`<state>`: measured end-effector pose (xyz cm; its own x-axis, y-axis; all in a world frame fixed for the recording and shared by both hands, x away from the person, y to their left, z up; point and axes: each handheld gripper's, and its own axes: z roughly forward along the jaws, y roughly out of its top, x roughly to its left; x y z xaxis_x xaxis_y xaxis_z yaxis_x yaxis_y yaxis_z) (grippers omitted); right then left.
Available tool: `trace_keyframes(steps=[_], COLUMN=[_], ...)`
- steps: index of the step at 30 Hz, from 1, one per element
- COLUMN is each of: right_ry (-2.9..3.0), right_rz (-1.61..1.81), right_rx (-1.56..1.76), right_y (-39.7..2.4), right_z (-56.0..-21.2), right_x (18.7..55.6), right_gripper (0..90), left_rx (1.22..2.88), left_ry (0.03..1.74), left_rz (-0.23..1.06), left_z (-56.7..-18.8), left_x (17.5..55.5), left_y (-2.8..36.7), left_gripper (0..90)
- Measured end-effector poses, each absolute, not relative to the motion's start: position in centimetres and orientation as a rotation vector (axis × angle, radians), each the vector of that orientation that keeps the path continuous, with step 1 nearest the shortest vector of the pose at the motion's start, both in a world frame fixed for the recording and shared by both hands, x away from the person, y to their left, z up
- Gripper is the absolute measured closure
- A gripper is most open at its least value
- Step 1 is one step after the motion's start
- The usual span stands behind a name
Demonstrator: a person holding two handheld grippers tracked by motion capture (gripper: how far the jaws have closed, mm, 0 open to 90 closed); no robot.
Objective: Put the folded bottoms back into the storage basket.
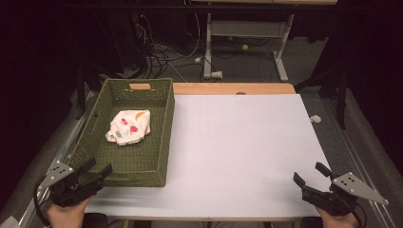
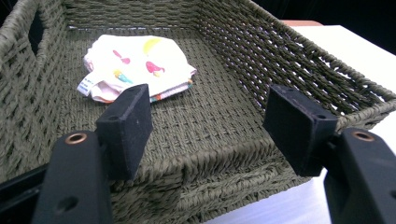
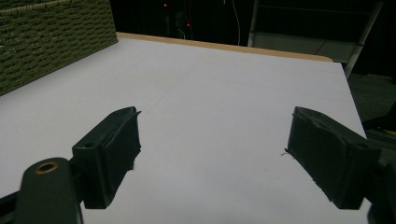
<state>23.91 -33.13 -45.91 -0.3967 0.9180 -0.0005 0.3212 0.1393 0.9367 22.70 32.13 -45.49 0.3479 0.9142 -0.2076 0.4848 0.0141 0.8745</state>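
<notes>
- The left gripper (image 1: 97, 172) was spread wide and empty at the basket's (image 1: 164, 137) near edge.
- The folded cloth (image 1: 129, 126) lay inside the basket.
- Next, it probably needed to reach in and pinch the cloth.
- The right gripper (image 1: 311, 173) waited, spread, over the table (image 1: 237, 142).

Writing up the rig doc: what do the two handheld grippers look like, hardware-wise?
Both match: a black body with two black jaws ending in flat, rectangular dark pads. The left gripper and the right gripper each carry a grey three-cornered plate dotted with small holes. A black cable loops from the left one. In the gripper views, brass-coloured rings sit in the jaw arms behind the pads. No sleeves visible.
</notes>
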Motion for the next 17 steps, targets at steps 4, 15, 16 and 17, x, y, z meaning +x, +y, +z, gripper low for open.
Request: trace_keyframes(steps=[4,15,16,17], right_ry=[1.812,1.817,1.817,1.817], right_rz=[1.257,1.255,1.255,1.255], right_rx=[1.19,1.186,1.185,1.185], right_y=[-33.13,-33.08,-33.07,-33.07], right_z=[-45.9,-45.9,-45.9,-45.9], right_x=[23.9,23.91,23.91,23.93], right_gripper=[17.8,17.9,17.9,17.9], left_rx=[1.615,1.593,1.593,1.593], left_ry=[1.274,1.27,1.27,1.27], left_rz=[0.562,0.592,0.592,0.592], left_z=[-45.84,-46.06,-46.06,-46.06], left_x=[22.56,22.21,22.22,22.22], left_y=[32.07,31.94,31.94,31.94], left_gripper=[31.1,31.1,31.1,31.1])
